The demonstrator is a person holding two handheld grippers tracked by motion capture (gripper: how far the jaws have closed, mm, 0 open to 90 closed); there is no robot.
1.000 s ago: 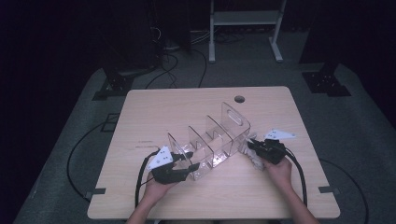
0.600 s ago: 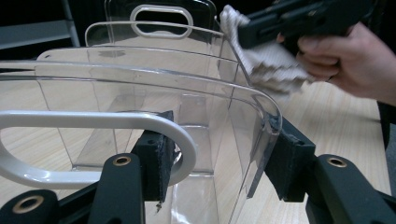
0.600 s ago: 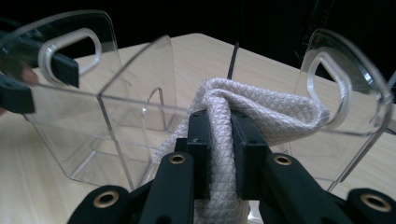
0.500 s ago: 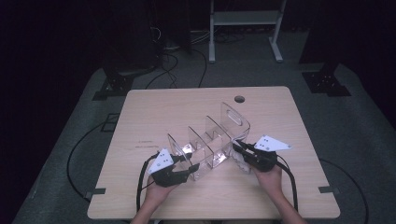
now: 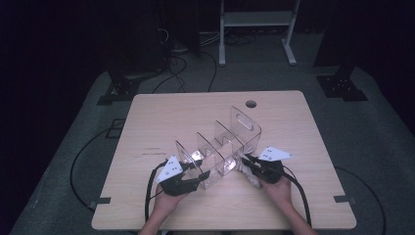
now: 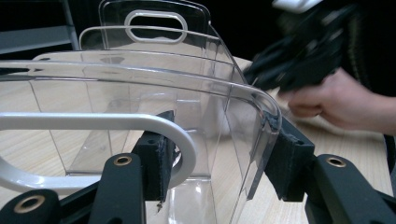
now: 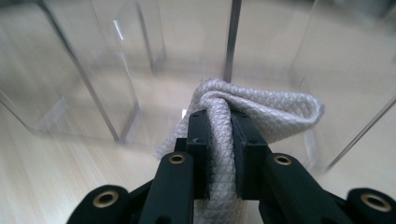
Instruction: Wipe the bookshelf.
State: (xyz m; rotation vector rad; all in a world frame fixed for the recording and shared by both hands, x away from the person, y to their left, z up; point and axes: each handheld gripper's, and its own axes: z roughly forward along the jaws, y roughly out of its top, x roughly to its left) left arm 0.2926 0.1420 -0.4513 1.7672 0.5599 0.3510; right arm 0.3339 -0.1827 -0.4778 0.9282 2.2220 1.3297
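A clear plastic organizer with several dividers lies slantwise on the wooden table. My left gripper clamps its near end. In the left gripper view my left gripper holds the curved end wall between its pads. My right gripper sits against the organizer's right side. In the right gripper view my right gripper is shut on a folded grey-white woven cloth, which is held against the clear wall. The cloth shows pale under the right hand in the high view.
A round cable hole sits near the table's far edge. Cables trail from both grippers over the near table edge. A white shelf frame and dark stands are on the floor beyond. The other hand and its gripper appear blurred in the left gripper view.
My right gripper with the cloth has slid left and nearer along the organizer's right side. The left gripper has kept its hold in place.
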